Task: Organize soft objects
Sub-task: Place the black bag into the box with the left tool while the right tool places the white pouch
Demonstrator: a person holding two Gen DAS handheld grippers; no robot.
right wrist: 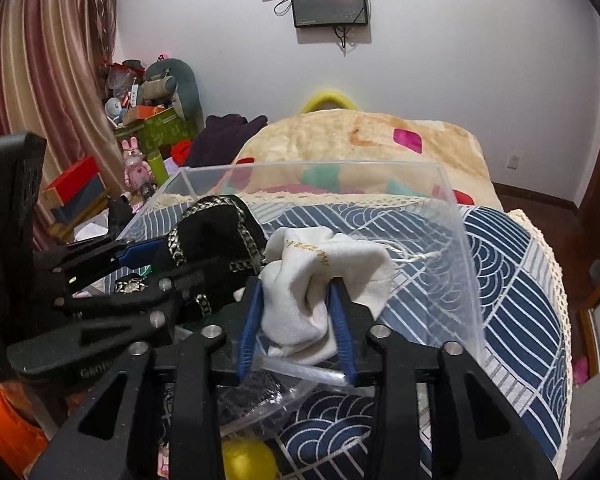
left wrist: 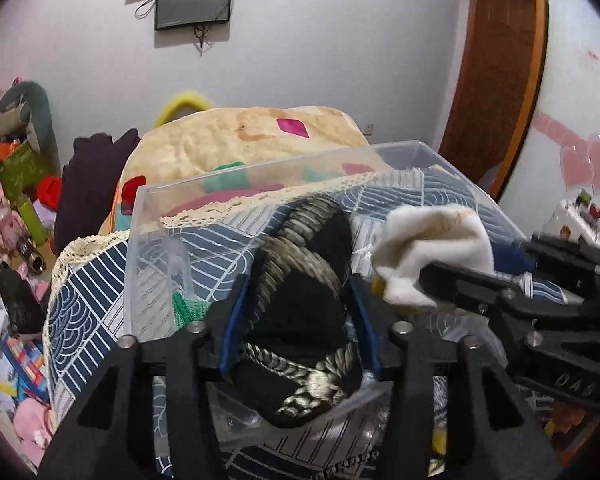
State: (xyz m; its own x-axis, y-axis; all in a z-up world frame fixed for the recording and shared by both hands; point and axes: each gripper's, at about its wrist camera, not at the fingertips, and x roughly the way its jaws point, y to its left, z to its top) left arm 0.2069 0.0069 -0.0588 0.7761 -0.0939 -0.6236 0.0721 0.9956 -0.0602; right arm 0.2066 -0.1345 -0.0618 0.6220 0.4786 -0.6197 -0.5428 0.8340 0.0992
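Observation:
My left gripper (left wrist: 298,292) is shut on a black pouch with braided grey trim (left wrist: 304,312), held over the near rim of a clear plastic box (left wrist: 236,176). My right gripper (right wrist: 296,292) is shut on a white cloth drawstring bag (right wrist: 320,268), held just inside the same clear box (right wrist: 452,216). In the right wrist view the black pouch (right wrist: 216,232) and the left gripper (right wrist: 148,256) sit to the left of the white bag. In the left wrist view the white bag (left wrist: 432,248) and the right gripper (left wrist: 432,280) are at right.
The box stands on a round table with a blue wave-pattern cloth (right wrist: 512,292). Behind it lies a cream blanket (right wrist: 360,140). Clutter of toys and boxes (right wrist: 148,120) fills the left. A yellow ball (right wrist: 248,460) and clear plastic wrap lie below my right gripper.

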